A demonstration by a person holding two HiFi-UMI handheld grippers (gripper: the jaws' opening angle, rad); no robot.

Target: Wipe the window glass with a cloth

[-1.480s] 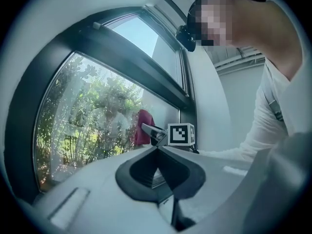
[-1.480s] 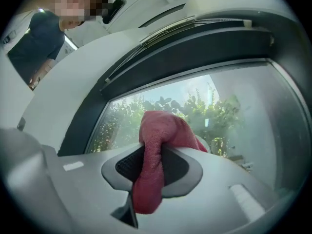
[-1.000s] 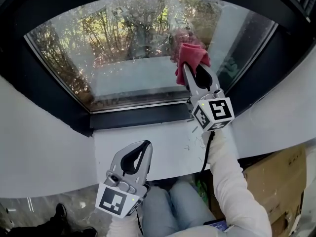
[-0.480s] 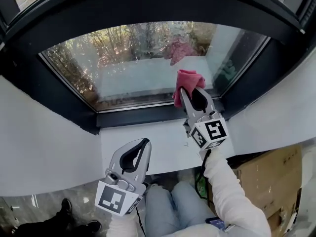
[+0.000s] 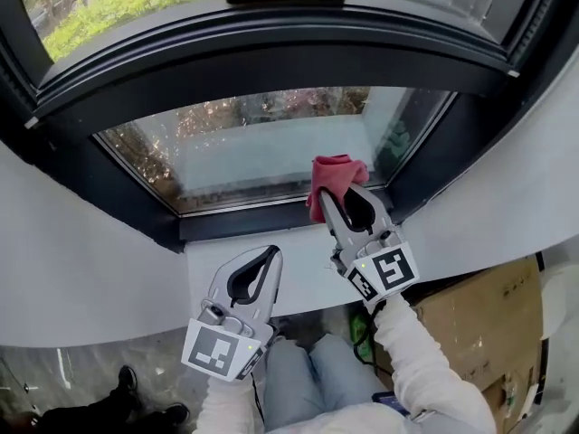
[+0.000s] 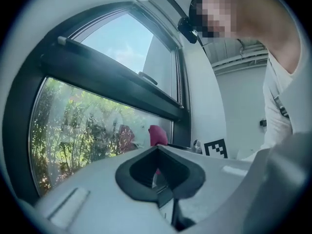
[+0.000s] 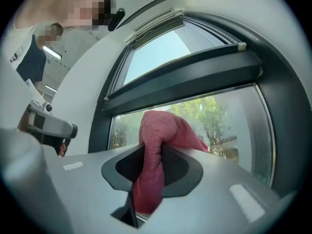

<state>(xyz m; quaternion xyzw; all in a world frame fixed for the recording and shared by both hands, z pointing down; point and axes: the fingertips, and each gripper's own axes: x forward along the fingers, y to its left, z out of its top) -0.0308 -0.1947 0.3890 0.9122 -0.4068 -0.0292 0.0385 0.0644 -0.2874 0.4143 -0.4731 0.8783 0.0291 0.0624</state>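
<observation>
1. Nearest, the left gripper [image 5: 269,257] hovers low over the white sill [image 5: 294,262], fingers pressed together, empty.
2. Beyond it, the right gripper [image 5: 324,197] reaches forward, fingers clamping the red cloth [image 5: 336,172] by the pane's lower right corner.
3. Farthest, the window glass [image 5: 235,147] looks speckled and streaky; wiping appears unfinished.
</observation>
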